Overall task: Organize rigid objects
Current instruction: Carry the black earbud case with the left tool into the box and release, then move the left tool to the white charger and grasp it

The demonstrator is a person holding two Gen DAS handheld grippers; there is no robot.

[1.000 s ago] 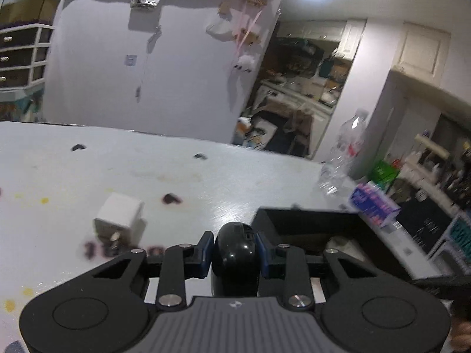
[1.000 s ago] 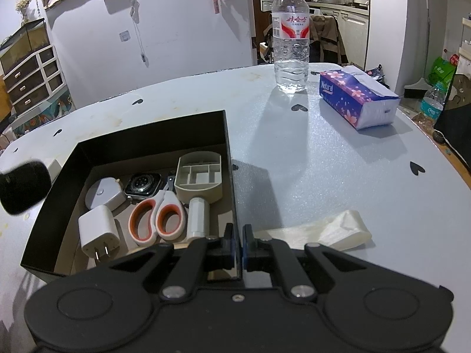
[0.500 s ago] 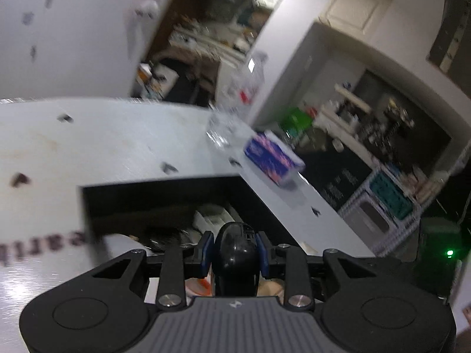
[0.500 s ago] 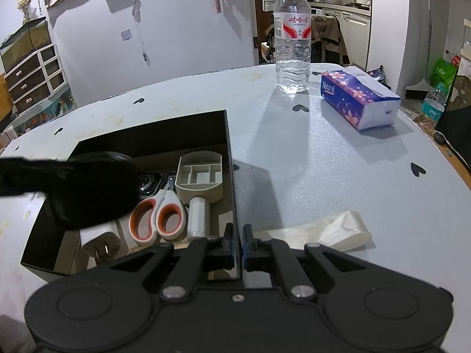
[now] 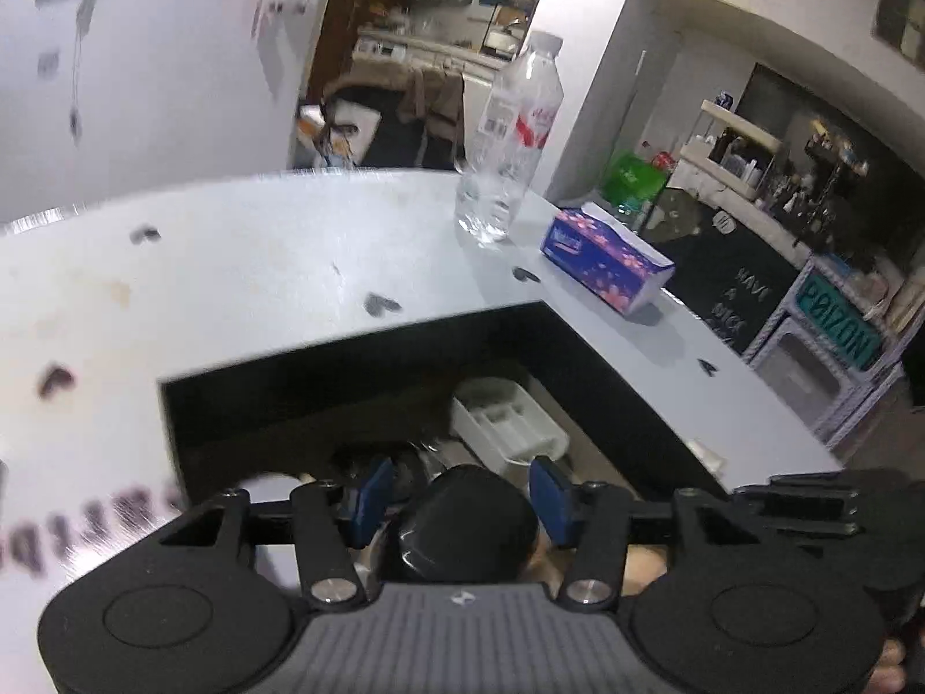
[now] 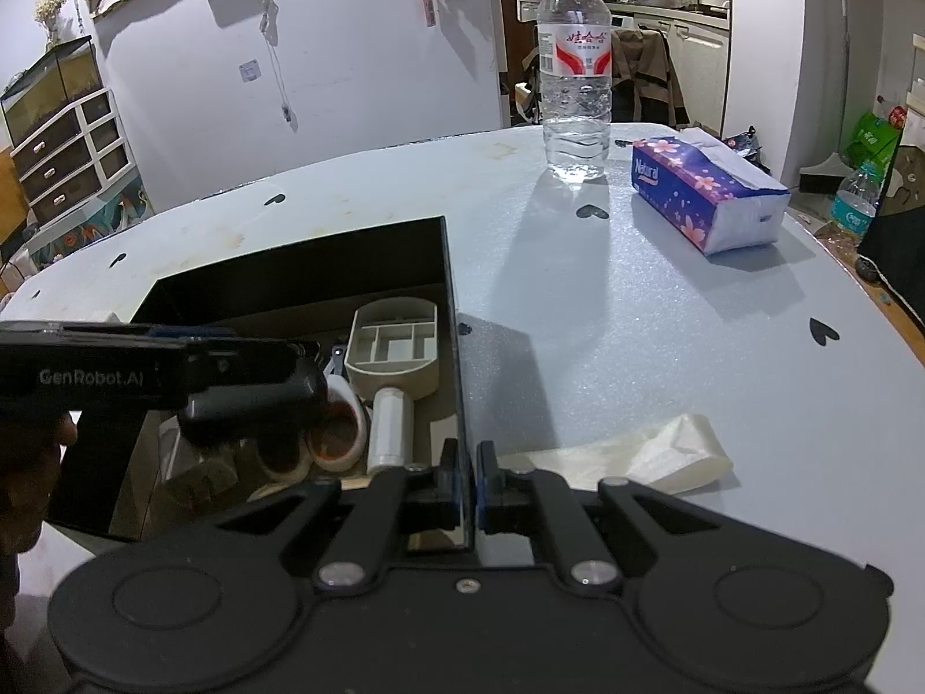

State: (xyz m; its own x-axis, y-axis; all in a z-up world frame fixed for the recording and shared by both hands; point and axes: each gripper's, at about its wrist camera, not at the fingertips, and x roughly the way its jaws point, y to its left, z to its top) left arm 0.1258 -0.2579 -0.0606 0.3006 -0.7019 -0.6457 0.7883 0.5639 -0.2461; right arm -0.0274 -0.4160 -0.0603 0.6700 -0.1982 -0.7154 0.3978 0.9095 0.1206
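Note:
A black open box [image 6: 289,272] sits on the white table and holds a beige divided tray [image 6: 393,347], orange-handled scissors [image 6: 335,434] and a white cylinder [image 6: 390,422]. My left gripper [image 5: 459,497] hovers over the box's near left part. Its jaws are opening, and a rounded black object [image 5: 468,520] sits between the blue pads with a gap on its left side. From the right wrist view that black object [image 6: 248,405] hangs low over the box's contents. My right gripper [image 6: 468,480] is shut on the box's right wall near the front corner.
A water bottle [image 6: 575,87] and a purple tissue pack [image 6: 705,196] stand at the back right of the table. A crumpled pale plastic bag [image 6: 653,451] lies just right of the box. A person's hand [image 6: 34,462] holds the left gripper.
The left gripper carried the black object from the table left of the box to above the box's inside, and its pads have parted. The right gripper has not moved.

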